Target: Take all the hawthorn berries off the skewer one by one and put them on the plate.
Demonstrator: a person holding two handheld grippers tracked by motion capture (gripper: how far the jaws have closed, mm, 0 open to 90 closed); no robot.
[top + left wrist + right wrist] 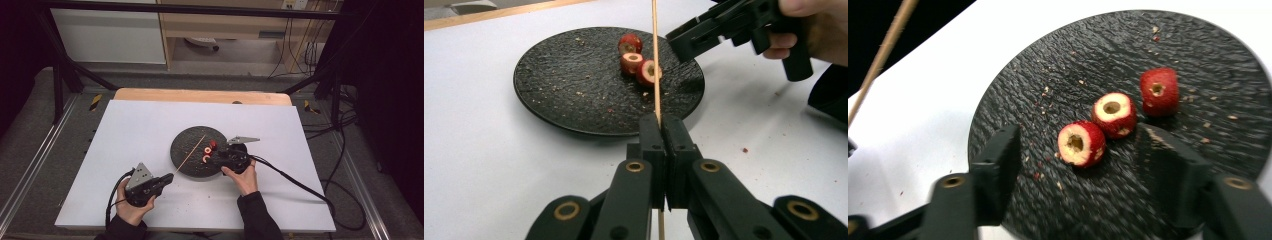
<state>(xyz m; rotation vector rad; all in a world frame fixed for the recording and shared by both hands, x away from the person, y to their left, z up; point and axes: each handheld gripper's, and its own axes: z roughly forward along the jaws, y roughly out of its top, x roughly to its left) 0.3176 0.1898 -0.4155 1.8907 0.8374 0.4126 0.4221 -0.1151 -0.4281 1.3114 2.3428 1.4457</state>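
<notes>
Nearest the table's front edge, left gripper (167, 179) clamped tight on a thin wooden skewer (656, 65), just off the near-left rim of the black plate (182, 150); skewer slanting up across the plate toward its far side. At the plate's near-right rim, right gripper (1088, 165) with jaws spread wide, straddling the closest of three cored red fruit pieces (1081, 143) without touching it yet. Other two pieces (1114, 114) just behind, in a short row toward the plate's middle, nearly touching one another. Likely trouble: closing too hard and crushing the soft ring, or nudging its neighbour and rolling both off line; skewer tip wandering and missing the cored hole. Crumbs scattered over the plate, nothing else on the white table (125, 130) around it; skewer itself crossing the approach path.
</notes>
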